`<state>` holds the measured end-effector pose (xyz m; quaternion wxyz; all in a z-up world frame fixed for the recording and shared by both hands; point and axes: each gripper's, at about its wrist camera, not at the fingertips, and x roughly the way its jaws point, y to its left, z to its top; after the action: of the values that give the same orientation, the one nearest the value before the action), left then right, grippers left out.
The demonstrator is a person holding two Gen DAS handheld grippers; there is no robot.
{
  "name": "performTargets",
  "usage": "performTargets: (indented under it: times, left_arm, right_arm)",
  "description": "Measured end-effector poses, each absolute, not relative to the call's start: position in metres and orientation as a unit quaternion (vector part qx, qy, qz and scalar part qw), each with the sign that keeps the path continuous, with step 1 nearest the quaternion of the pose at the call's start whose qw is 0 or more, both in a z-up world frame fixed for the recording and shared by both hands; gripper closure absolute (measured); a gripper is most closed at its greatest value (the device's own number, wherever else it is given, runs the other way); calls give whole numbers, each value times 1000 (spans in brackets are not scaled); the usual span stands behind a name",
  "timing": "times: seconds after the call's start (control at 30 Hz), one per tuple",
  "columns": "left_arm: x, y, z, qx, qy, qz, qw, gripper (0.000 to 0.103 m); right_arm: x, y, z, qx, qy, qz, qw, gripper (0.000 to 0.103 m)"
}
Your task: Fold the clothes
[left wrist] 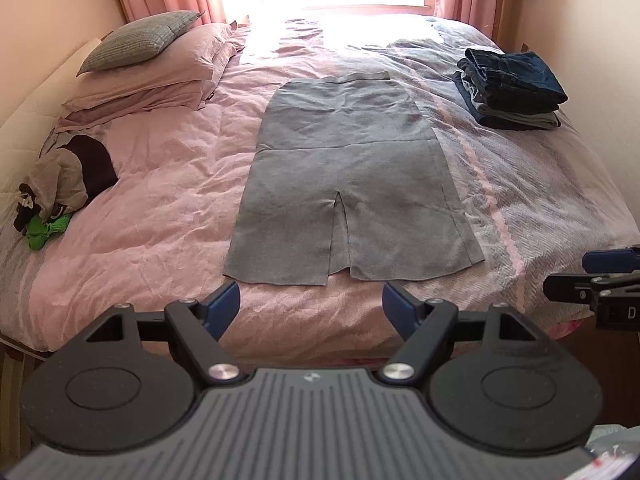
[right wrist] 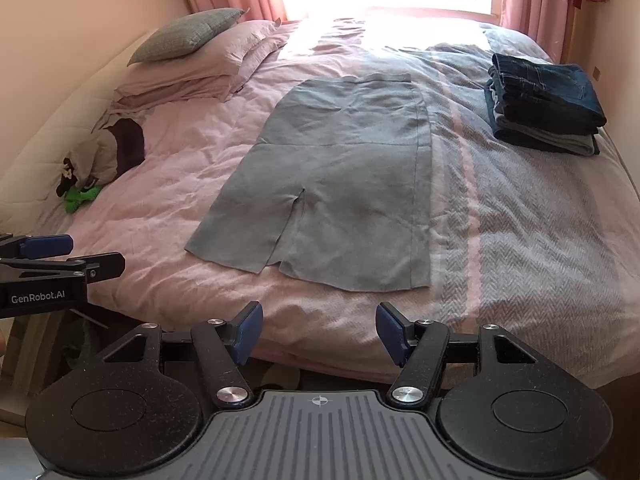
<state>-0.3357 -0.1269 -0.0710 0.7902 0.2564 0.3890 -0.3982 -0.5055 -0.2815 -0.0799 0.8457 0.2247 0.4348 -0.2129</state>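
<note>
A grey skirt (left wrist: 344,176) (right wrist: 332,184) lies spread flat in the middle of the bed, its slit hem toward me and its waistband toward the window. My left gripper (left wrist: 311,307) hovers just short of the hem, open, nothing between its blue pads. My right gripper (right wrist: 319,333) is also open and empty, over the bed's near edge below the skirt's right hem corner. The right gripper shows at the right edge of the left wrist view (left wrist: 600,276). The left gripper shows at the left edge of the right wrist view (right wrist: 60,258).
A stack of folded jeans and other clothes (left wrist: 510,88) (right wrist: 544,104) sits on the bed's far right. An unfolded heap with brown, beige and green pieces (left wrist: 60,188) (right wrist: 100,160) lies at the left. Pillows (left wrist: 160,60) lie far left; the window is behind.
</note>
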Motion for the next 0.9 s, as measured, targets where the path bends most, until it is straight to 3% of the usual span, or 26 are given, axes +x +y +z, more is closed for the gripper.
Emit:
performTargets:
  times: [0.57,0.9]
  left_arm:
    - [-339,-144,-72,256,383,-410,788,27]
    - [-295,-177,-83,261,392,-417,777,27]
  right_arm:
    - [-509,-296,-77,225,430,-218,847,43]
    - [-474,-319,-86,236,439,-222,838,43]
